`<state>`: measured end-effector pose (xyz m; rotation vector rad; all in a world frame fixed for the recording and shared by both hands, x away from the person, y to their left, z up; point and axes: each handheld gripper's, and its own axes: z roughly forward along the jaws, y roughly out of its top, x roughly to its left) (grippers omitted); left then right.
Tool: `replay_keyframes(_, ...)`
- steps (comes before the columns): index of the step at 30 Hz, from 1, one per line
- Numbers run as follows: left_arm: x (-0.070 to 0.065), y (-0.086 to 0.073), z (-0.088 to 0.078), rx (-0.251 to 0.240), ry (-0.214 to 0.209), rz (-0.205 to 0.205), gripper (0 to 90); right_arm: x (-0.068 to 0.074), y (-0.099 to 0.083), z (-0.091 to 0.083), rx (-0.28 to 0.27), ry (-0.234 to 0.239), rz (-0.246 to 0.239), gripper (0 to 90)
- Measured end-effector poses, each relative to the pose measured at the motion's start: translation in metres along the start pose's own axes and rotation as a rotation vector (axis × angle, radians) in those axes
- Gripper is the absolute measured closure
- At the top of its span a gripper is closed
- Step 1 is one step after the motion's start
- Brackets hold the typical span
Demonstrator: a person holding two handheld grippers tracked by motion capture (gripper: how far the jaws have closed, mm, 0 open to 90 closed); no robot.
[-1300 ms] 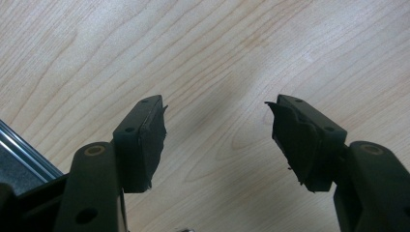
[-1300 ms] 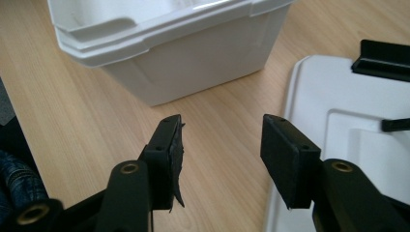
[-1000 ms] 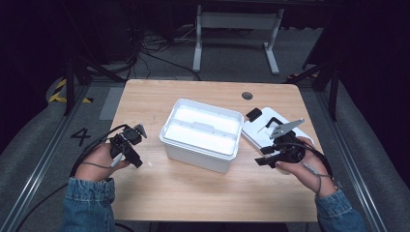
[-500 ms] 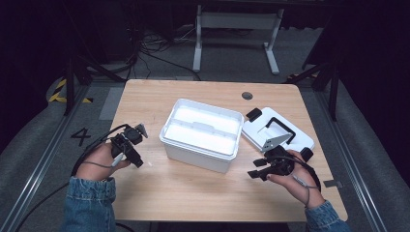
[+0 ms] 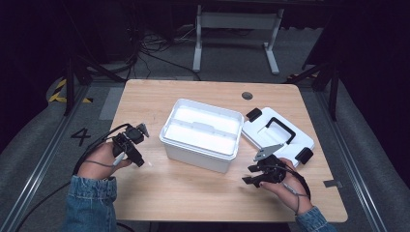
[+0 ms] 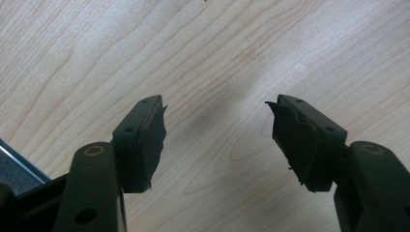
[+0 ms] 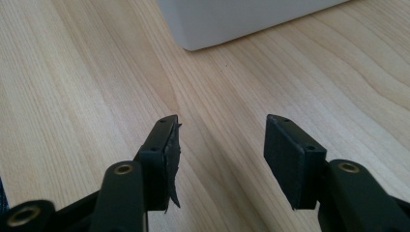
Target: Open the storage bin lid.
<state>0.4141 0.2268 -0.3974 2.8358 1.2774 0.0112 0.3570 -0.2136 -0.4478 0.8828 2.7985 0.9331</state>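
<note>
**Operator:** While I'm looking down from the high view, the white box (image 5: 202, 134) is sitting open at the middle of the frame on the table (image 5: 193, 193), with its lid (image 5: 278, 135) lying flat just to its right, touching or nearly so — I cannot tell which. My right gripper (image 5: 250, 175) is resting low at the lower right, near the lid's front edge; my left gripper (image 5: 138, 145) is at the lower left, apart from the box.

**Second:** What are the tongs doing?

**Operator:** Both are standing wide with nothing between them. In the left gripper view I'm seeing bare wood between the jaws of the left gripper (image 6: 215, 125). In the right gripper view, the right gripper (image 7: 222, 140) is pointing toward a corner of the white box (image 7: 232, 19), well clear of it.

**Second:** How is the lid going to handle?

**Operator:** I'm judging it as light, stiff, smooth plastic — probably slippery on a flat face. I'm thinking of taking it by the black handle (image 5: 280, 128) on top, or by a thin edge. It's looking white and rectangular, with black latches (image 5: 303, 154) at its ends.

**Second:** And the box?

**Operator:** It's looking rigid, deep, rounded at the corners, and it's showing a shallow white tray inside.
</note>
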Motion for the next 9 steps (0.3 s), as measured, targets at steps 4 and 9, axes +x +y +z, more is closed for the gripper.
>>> replay_keyframes(4, -0.0003, -0.0005, 0.0001, 0.0, -0.003, -0.002, 36.7, 0.0014, -0.0016, 0.0049, -0.004, -0.018, -0.018, 47.3)
replay_keyframes(9, 0.0, -0.0012, -0.0009, -0.006, 0.002, 0.0, 36.7, 0.0027, -0.0029, 0.0095, -0.012, -0.017, -0.028, 47.2)
